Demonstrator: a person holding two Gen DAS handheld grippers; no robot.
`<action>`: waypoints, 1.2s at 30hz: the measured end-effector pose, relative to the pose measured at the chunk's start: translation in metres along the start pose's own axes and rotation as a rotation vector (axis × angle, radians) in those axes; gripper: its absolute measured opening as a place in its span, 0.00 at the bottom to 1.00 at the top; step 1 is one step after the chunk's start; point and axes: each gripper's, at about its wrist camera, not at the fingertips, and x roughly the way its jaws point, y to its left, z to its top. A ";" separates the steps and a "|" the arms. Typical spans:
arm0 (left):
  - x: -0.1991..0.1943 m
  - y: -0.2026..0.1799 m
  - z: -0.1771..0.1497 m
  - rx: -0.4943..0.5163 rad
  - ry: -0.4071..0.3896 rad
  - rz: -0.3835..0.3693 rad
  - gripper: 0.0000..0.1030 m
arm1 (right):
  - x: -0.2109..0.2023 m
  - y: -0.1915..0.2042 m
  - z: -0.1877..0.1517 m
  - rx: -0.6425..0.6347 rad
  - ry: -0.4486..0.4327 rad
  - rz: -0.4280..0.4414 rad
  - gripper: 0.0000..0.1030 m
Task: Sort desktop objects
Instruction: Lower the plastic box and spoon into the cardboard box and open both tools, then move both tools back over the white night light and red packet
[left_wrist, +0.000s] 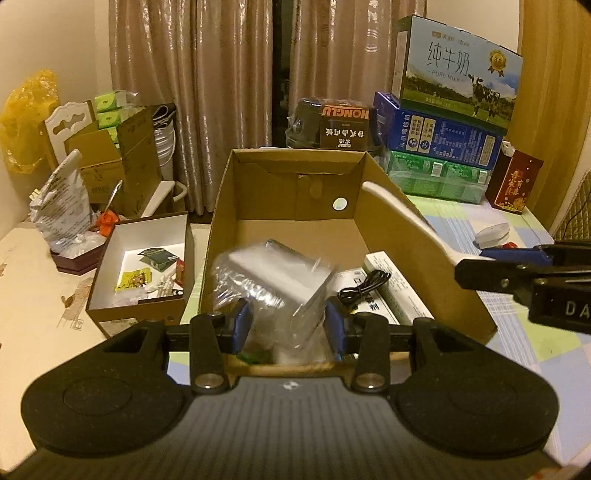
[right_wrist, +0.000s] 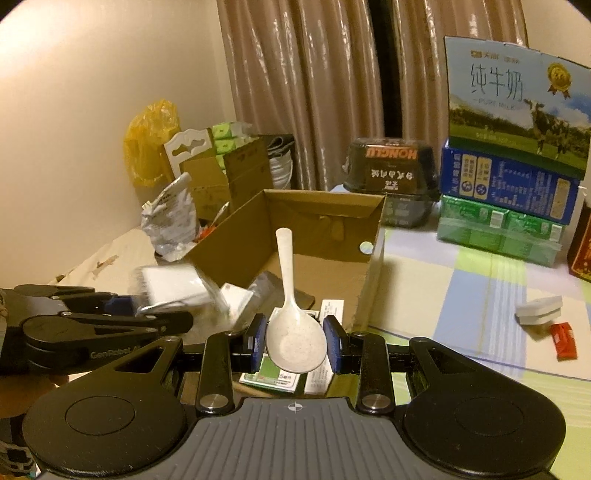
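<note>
Big open cardboard box (left_wrist: 295, 206) fills centre frame in the left wrist view, sitting on a table with a checked cloth (right_wrist: 461, 280); white packets and a coiled black cable (left_wrist: 364, 286) lie on its floor at lower right. Upper right of frame: stack of cartons, pure milk carton (left_wrist: 458, 74) on top, blue carton (left_wrist: 439, 138) under it, green packs (left_wrist: 436, 177) at the bottom. Curtains (left_wrist: 207, 74) across the top. Left of the big box, a smaller white-lined box (left_wrist: 147, 258) holds a few sachets. Centre right of the right wrist view: a white-and-grey flat object (right_wrist: 539, 308) and an orange packet (right_wrist: 563, 339) lie on the cloth. Left gripper (left_wrist: 288, 325), bottom centre of its view, jaws partly closed on a clear plastic bag with a white box inside (left_wrist: 273, 280), blurred, held above the near edge of the big box; same bag shows at centre left of the right wrist view. Right gripper (right_wrist: 295, 343), bottom centre of its view, jaws partly open, blue pads against the bowl of a white rice spoon (right_wrist: 291, 321), handle pointing up and away over the box. In the left wrist view the spoon's pale handle shows at centre right.
</note>
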 end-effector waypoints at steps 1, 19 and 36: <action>0.002 0.001 0.001 0.001 0.000 0.000 0.36 | 0.003 0.000 0.001 0.003 0.002 0.002 0.30; -0.007 0.012 0.001 -0.037 -0.032 -0.003 0.46 | 0.026 -0.023 0.003 0.118 0.009 0.037 0.67; -0.046 -0.021 -0.006 -0.061 -0.037 -0.004 0.75 | -0.056 -0.049 -0.019 0.201 -0.055 -0.052 0.83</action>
